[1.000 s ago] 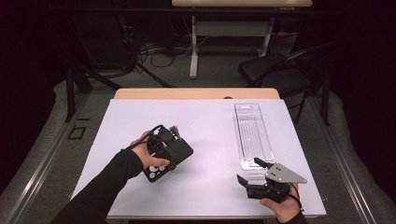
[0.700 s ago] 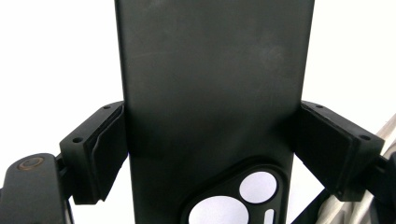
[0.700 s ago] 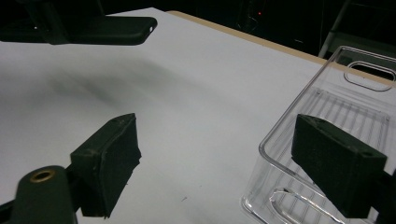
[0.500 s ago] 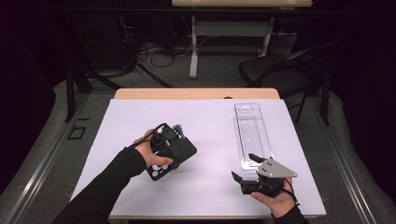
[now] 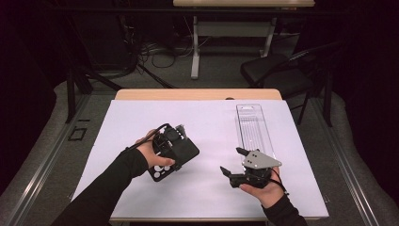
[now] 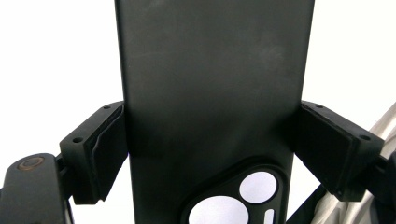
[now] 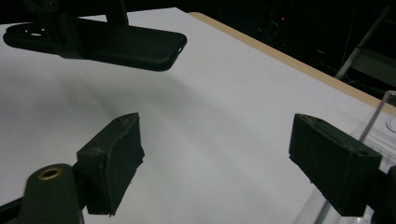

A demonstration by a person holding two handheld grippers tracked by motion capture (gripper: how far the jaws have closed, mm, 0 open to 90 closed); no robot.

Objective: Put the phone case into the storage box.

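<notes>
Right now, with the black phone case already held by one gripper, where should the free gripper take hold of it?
Probably the black phone case's free end, away from the camera cut-outs, coming from the right. The left gripper clamps its long edges near the cut-outs; the right gripper stands open, facing that projecting end. Squeeze its long edges.

Black phone case (image 6: 210, 93), lifted, level

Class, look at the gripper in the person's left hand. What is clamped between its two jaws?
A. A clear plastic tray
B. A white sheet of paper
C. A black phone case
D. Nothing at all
C: in the left gripper view both pads of the left gripper press the long edges of the black phone case, with its camera cutout visible.
</notes>
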